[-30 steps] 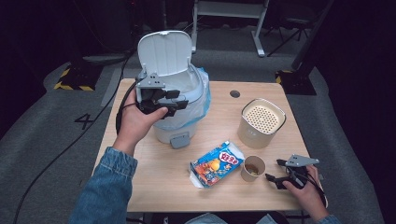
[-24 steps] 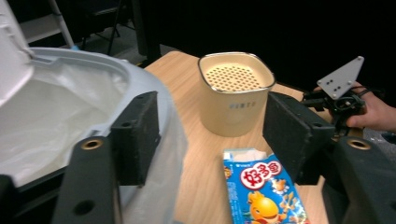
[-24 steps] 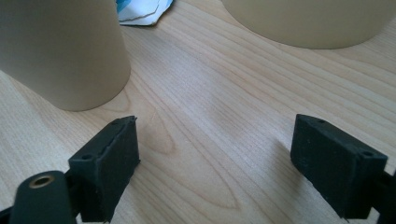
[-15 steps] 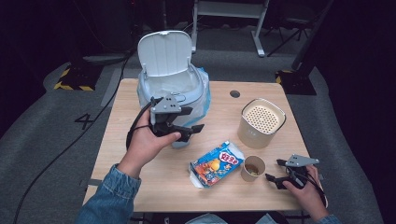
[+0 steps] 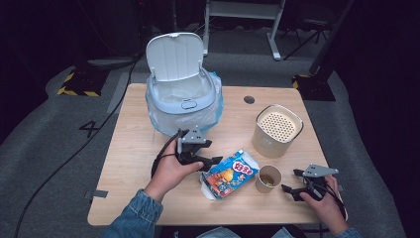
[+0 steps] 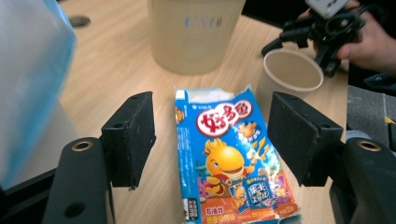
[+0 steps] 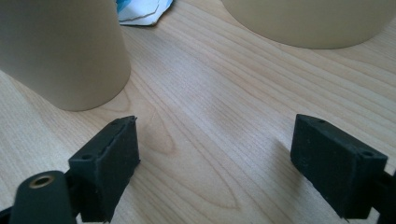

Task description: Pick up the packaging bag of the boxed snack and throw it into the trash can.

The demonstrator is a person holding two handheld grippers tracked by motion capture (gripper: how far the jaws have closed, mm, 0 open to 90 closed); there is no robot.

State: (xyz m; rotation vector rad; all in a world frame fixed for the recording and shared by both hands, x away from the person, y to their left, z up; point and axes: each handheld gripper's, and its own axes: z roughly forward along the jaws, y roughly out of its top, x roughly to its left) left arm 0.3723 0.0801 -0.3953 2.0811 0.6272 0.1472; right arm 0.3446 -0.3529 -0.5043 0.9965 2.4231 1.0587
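On the wooden tabletop (image 5: 129,148), the blue snack packet (image 5: 230,173) lies flat near the front edge, and I take it as the landmark for all places. Its printed side (a cartoon goldfish and red lettering) faces up, and its torn white end points toward the beige canister.

Just to the left of the packet, the left tool (image 5: 210,162) is held low by the person's left hand (image 5: 171,171). Its jaws have just been opening and now stand wide apart. In the left gripper view the packet (image 6: 231,158) lies between the two black pads (image 6: 133,135), but the pads do not press on it; there is free tabletop on both sides.

Just to the right of the packet stands a small paper cup (image 5: 268,178) with something brown inside. Behind the packet and to the right stands a beige canister (image 5: 276,130) with a perforated top. Behind the packet and to the left is a pale blue bin (image 5: 182,101) with its lid raised and a plastic liner inside.

Farther right of the packet, beyond the cup, the right tool (image 5: 292,182) rests near the tabletop in the right hand (image 5: 324,201). Its jaws are also apart, with only bare wood between them in the right gripper view, and the cup (image 7: 60,51) is close beside the left one.
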